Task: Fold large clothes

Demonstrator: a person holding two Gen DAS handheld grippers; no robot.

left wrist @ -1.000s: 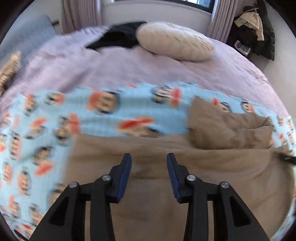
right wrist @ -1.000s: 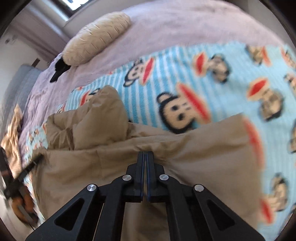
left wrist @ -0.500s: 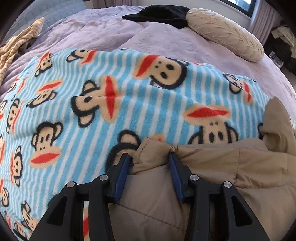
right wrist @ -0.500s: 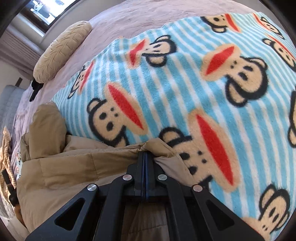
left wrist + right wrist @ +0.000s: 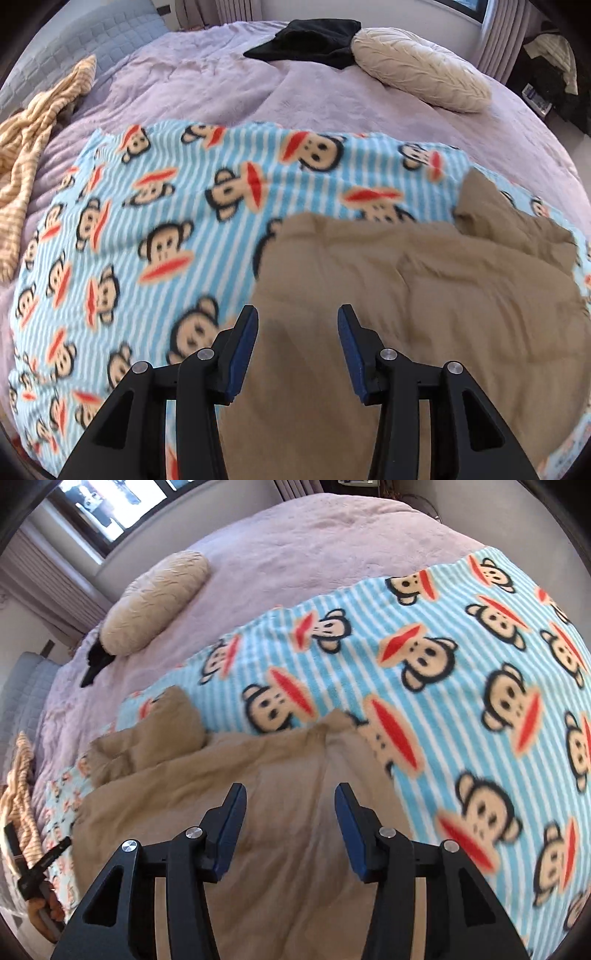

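A tan padded jacket [image 5: 424, 295] lies spread on a blue striped monkey-print blanket [image 5: 147, 206] on the bed. My left gripper [image 5: 297, 314] hovers above the jacket's left edge, jaws apart, nothing between them. In the right wrist view the same jacket [image 5: 229, 775] lies on the blanket [image 5: 461, 664], with one corner poking up to the right. My right gripper [image 5: 290, 792] hangs over the jacket below that corner, its jaws opening and empty. The other gripper [image 5: 40, 864] shows at the far left edge of that view.
A lilac bedspread [image 5: 221, 85] covers the bed. A cream pillow [image 5: 421, 74] and a black garment [image 5: 314, 37] lie at the far side. A yellow striped cloth [image 5: 33, 140] is bunched at the left. Dark coats [image 5: 554, 66] hang at the right.
Both grippers let go of the jacket's corners and pulled back from them. The right jaws went from shut to apart. The jacket now lies flat on the blanket.
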